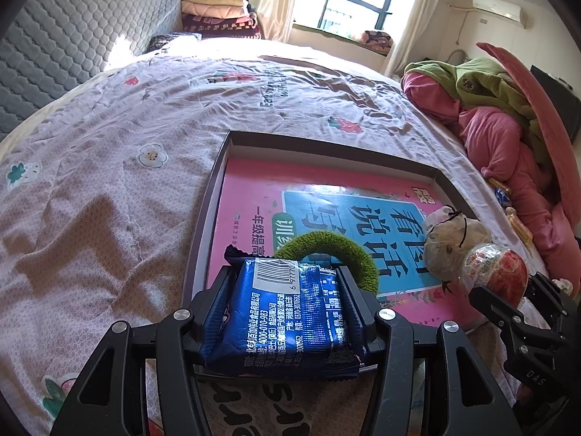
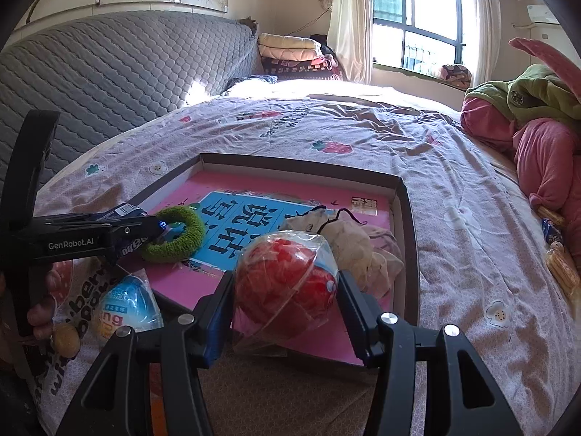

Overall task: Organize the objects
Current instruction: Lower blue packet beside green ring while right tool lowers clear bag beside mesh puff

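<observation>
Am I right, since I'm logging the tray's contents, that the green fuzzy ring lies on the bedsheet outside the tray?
Not quite. The green fuzzy ring lies inside the tray, on the pink book, as the right wrist view shows.

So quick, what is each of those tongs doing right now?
Left tongs: closed on the blue snack packet.
Right tongs: closed on the red ball in clear wrap.

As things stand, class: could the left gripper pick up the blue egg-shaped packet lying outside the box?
Probably not yet: the left gripper is shut on the blue snack packet, so nothing more fits. The blue egg packet itself lies uncovered on the bedspread.
</observation>
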Available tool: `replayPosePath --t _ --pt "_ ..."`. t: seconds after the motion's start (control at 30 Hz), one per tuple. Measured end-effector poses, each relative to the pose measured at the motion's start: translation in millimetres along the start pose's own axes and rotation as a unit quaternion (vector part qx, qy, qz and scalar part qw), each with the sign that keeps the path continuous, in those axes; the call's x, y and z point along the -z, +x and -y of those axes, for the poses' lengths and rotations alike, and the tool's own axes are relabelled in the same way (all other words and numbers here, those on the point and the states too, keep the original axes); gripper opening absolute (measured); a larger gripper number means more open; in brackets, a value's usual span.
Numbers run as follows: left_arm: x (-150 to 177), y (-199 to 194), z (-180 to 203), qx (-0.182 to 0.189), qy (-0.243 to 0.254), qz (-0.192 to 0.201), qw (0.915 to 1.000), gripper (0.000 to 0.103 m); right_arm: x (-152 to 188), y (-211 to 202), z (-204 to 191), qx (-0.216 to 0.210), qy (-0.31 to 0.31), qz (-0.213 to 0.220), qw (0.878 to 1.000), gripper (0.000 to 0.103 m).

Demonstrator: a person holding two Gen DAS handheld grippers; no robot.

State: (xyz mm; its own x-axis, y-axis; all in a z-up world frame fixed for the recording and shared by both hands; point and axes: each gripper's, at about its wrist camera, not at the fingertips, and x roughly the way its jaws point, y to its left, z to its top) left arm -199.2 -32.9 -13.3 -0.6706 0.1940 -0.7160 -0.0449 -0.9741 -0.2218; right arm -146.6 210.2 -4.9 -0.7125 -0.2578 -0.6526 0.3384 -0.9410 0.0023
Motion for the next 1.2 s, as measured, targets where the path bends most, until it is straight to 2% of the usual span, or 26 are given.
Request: replayPosePath --t 0.3,0.97,1.2 --pt "-1 1 -3 -0.004 -0.003 -0.002 1.0000 0.057 3 10 9 0.017 0.013 -0.015 1.000 0.055" --pt "0 3 0 0.001 0.003 -0.002 1.0000 0.058 3 11 12 0.012 0.029 -0.021 0.999 0.055" --pt "0 3 2 -0.009 0.010 0.009 0.9999 0.058 3 10 12 0.015 0.031 -0.021 0.999 0.059"
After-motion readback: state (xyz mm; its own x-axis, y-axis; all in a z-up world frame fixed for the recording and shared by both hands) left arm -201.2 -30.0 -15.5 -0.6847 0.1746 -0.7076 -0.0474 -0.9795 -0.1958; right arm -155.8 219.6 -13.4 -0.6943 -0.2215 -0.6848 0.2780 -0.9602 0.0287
